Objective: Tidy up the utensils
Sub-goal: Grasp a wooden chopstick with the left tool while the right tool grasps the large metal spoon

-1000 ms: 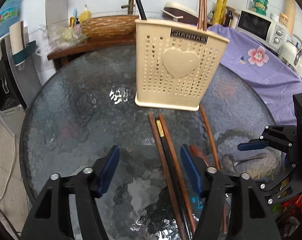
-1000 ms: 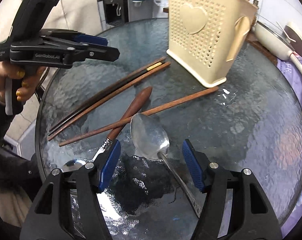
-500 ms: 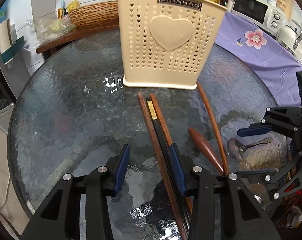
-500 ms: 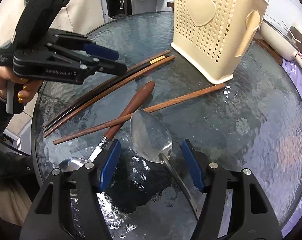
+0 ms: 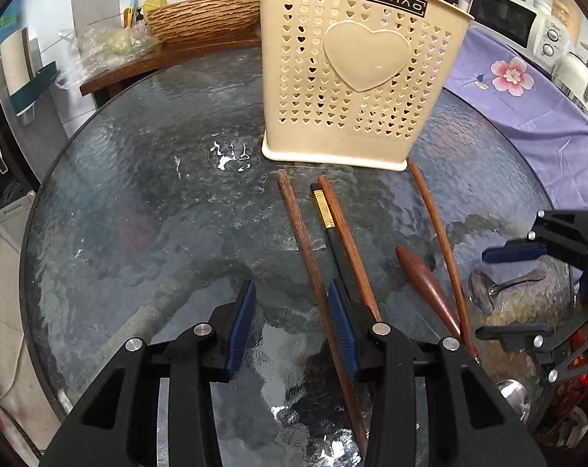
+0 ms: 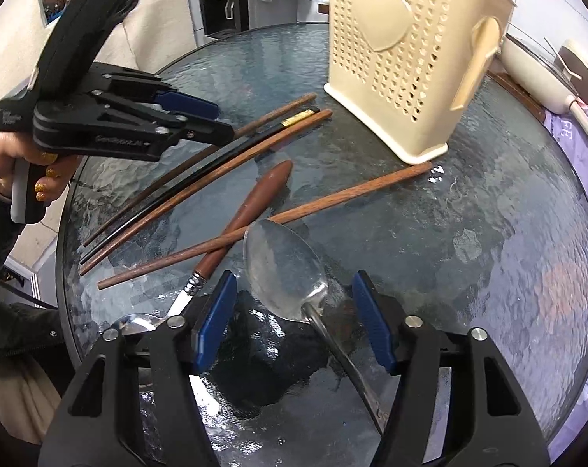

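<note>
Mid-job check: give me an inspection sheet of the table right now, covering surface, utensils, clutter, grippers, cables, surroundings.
Surface: round textured glass table, glare spots.
Job's things: cream utensil holder upright, chopsticks already inside; three chopsticks bundled; one separate chopstick crossing a wooden-handled spoon; metal spoon.
Clutter: nothing seen on the table.
Grippers: left gripper open, one chopstick between its fingers; right gripper open, closing around the metal spoon's neck.
Cables: nothing seen.
Surroundings: microwave, purple floral cloth, wicker basket.
</note>
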The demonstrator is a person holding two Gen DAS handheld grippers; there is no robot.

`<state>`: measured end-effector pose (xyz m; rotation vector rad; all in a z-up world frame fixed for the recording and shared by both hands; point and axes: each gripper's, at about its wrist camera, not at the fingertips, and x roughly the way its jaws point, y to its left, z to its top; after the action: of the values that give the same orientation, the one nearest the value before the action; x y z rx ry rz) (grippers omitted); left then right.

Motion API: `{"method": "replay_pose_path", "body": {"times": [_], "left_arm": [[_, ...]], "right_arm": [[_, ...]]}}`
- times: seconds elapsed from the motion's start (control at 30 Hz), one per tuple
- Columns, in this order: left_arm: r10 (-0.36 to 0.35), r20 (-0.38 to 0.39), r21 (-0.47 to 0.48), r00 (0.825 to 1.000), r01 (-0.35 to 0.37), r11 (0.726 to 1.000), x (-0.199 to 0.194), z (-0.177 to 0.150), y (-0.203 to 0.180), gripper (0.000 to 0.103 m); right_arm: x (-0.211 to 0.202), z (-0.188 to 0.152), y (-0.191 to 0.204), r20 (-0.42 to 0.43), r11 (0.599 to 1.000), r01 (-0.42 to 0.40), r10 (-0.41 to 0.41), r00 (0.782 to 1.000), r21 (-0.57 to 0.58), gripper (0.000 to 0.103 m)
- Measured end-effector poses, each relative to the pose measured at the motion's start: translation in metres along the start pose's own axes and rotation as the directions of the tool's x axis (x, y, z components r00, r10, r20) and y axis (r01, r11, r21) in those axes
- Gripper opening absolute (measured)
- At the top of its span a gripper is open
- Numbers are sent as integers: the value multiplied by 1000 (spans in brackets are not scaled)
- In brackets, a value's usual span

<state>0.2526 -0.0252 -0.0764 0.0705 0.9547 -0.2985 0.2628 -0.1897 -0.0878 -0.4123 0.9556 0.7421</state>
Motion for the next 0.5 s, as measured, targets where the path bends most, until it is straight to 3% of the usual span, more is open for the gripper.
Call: {"method": "replay_pose_path", "body": {"times": [0.5], "left_arm": [[50,-37,56,998,-47,997,25,34,-11,36]], "right_arm": [[8,18,8,-45,998,-33,30,999,-60,47]]}}
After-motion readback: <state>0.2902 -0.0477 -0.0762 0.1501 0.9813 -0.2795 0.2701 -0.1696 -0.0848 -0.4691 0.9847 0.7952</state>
